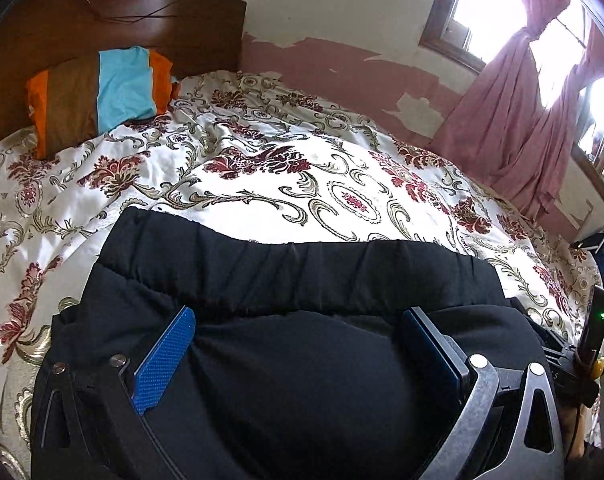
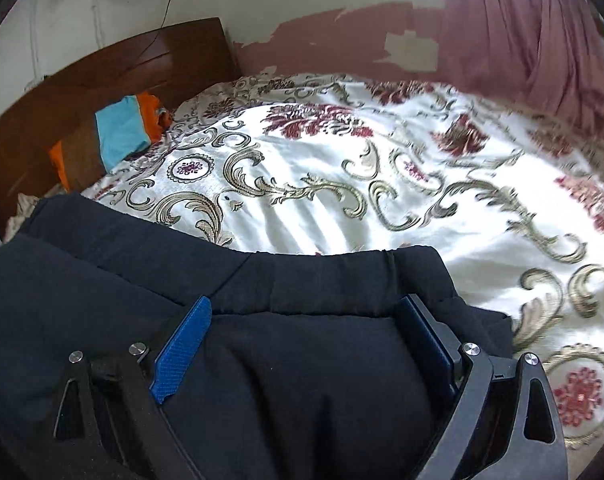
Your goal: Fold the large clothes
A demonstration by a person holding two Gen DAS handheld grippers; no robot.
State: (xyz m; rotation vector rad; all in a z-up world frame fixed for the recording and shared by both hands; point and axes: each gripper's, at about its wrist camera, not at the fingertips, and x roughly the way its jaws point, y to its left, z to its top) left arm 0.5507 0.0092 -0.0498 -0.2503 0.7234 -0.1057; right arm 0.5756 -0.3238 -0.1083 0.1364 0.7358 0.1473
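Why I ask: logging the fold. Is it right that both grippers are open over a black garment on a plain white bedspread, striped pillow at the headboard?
Not plain: the bedspread has a red and gold floral pattern, clear in the left wrist view. The rest stands.

garment: 1, black (image 1: 302, 360) | grippers: 2, left (image 1: 297, 360) and right (image 2: 306, 356) | blue pads: 2 per gripper (image 1: 163, 360) | bed: 1 (image 1: 261, 184) | pillow: 1 (image 1: 97, 96) | headboard: 1 (image 1: 101, 12) | curtain: 1, pink (image 1: 514, 128)
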